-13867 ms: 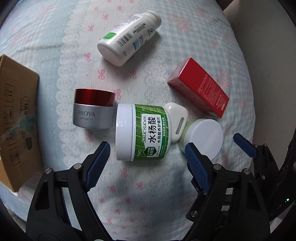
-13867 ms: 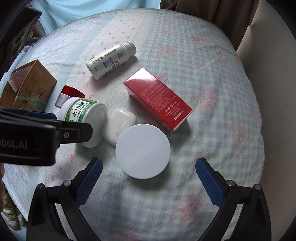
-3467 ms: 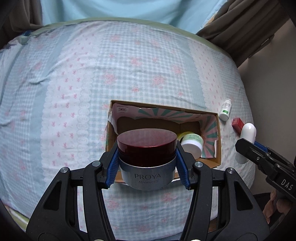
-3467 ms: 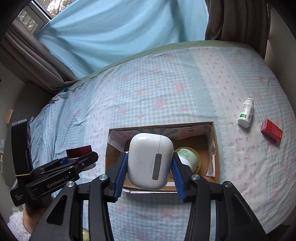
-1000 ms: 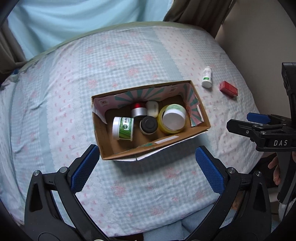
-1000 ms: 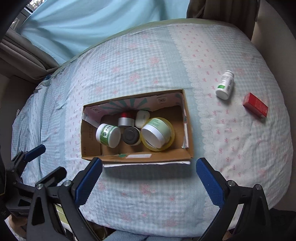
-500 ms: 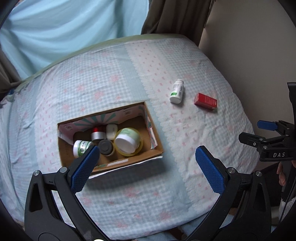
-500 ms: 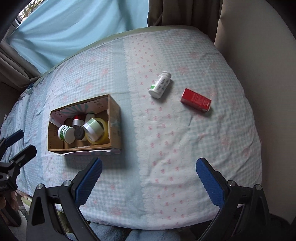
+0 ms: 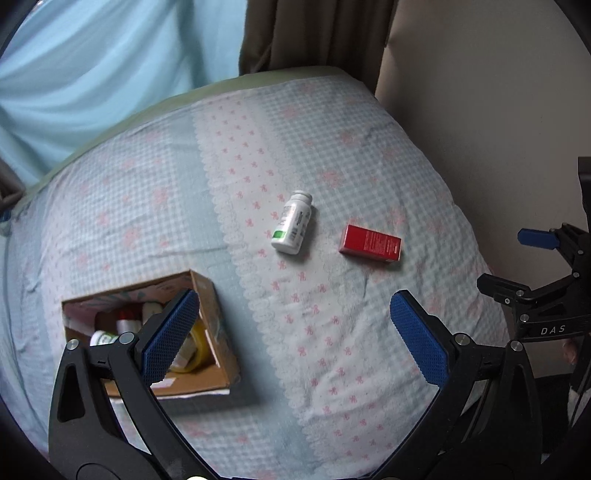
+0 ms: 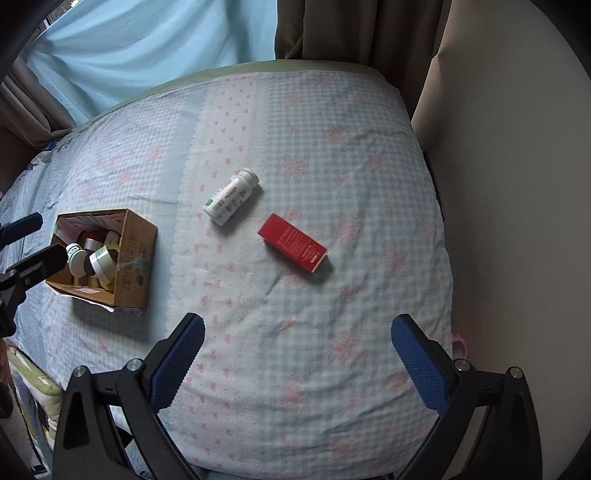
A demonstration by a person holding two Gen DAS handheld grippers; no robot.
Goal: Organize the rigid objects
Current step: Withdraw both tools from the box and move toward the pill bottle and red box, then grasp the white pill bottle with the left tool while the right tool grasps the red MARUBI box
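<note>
A white bottle [image 9: 292, 226] [image 10: 231, 196] lies on its side on the bedspread, with a red box [image 9: 370, 243] [image 10: 293, 242] to its right. A cardboard box [image 9: 216, 328] [image 10: 131, 258] at the left holds several jars. My left gripper [image 9: 293, 338] is open and empty, high above the bed, its left finger in front of the cardboard box. My right gripper [image 10: 297, 356] is open and empty, above the bed's near edge, in front of the red box.
The bed has a blue checked cover with pink bows [image 10: 332, 155]. A beige wall [image 10: 517, 184] runs along its right side. Blue and brown curtains [image 10: 280, 33] hang behind. The right gripper also shows at the right edge of the left wrist view [image 9: 546, 280].
Both grippers have swung right and lower toward the bottle and red box. The cardboard box has shifted to the left of both views. Both stay open and empty.
</note>
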